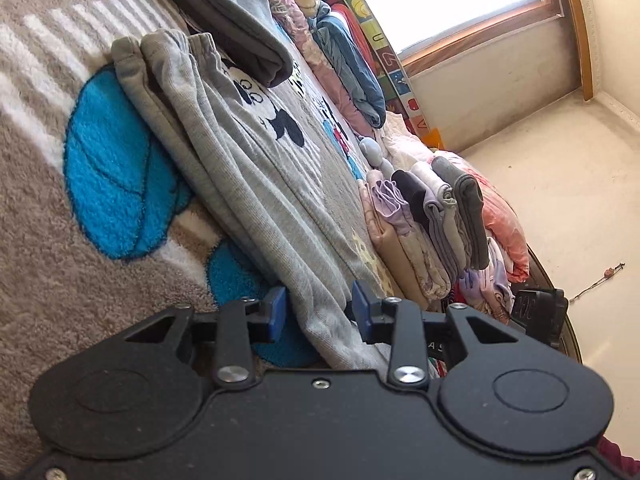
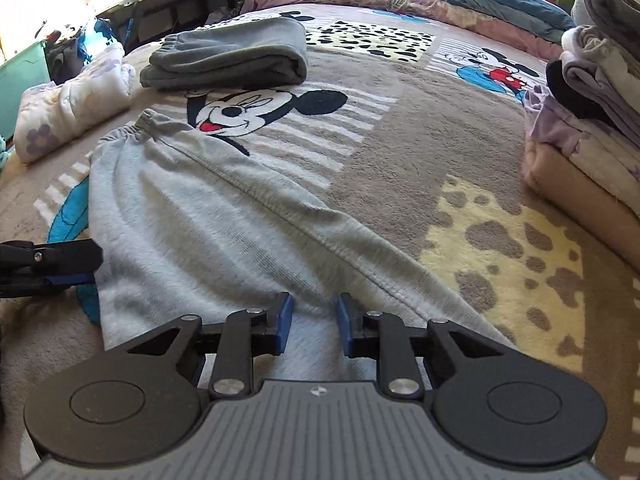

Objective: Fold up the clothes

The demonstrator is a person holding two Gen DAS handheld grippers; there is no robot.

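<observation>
Light grey sweatpants are lying flat on a Mickey Mouse blanket, leg ends nearest the cameras. The left tongs and right tongs are both hovering parted over that end, gripping nothing. Folded dark grey pants are resting beyond.

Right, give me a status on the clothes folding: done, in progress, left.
Done: a stack of folded clothes stands at the blanket's right edge, and dark grey pants lie folded farther back. In hand: light grey sweatpants lie lengthwise on the Mickey blanket, with the left gripper and right gripper both open at their near end, nothing pinched yet. Left: folding them and stacking.
</observation>
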